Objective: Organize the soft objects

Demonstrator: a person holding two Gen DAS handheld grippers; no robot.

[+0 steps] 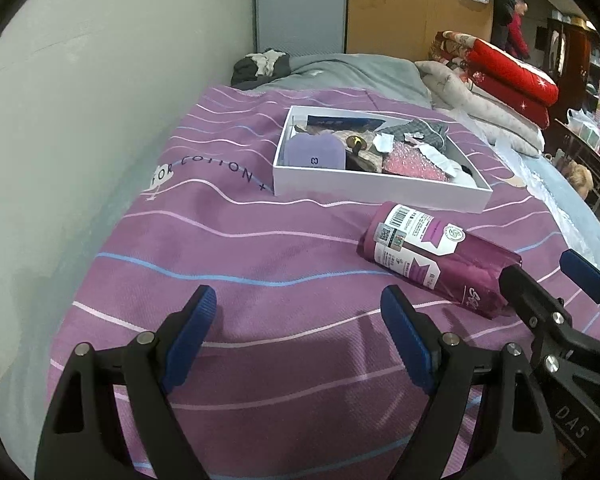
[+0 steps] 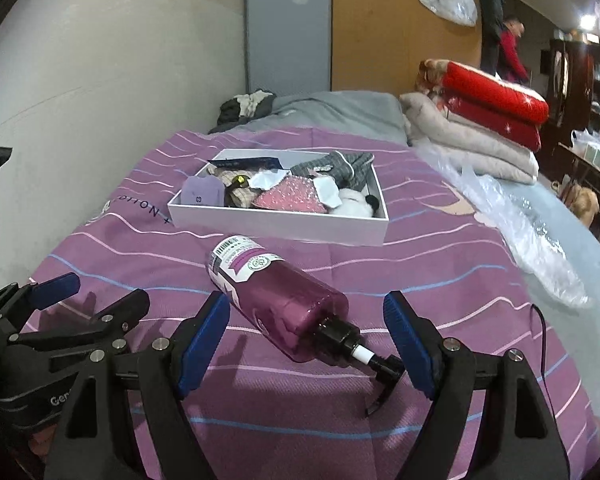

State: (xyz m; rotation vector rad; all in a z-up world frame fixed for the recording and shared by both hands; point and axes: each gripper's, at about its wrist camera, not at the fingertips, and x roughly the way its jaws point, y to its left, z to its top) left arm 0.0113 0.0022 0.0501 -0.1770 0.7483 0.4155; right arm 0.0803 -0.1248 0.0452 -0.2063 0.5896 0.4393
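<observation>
A white box [image 1: 374,188] [image 2: 276,222] sits on the purple striped bedspread [image 1: 220,264] and holds several soft items, among them a lilac cloth [image 1: 314,152] [image 2: 202,192] and a pink sparkly piece [image 1: 414,164] [image 2: 292,198]. A magenta pump bottle [image 1: 432,256] [image 2: 276,300] lies on its side in front of the box. My left gripper [image 1: 302,304] is open and empty over bare bedspread, left of the bottle. My right gripper [image 2: 306,312] [image 1: 540,276] is open with its fingers on either side of the bottle's pump end, not closed on it.
Folded red and beige quilts [image 1: 496,80] [image 2: 488,120] are stacked at the back right. A grey blanket [image 1: 352,68] and dark clothes [image 1: 260,66] lie beyond the box. Clear plastic wrap [image 2: 528,232] lies on the right of the bed. A wall [image 1: 100,100] runs along the left.
</observation>
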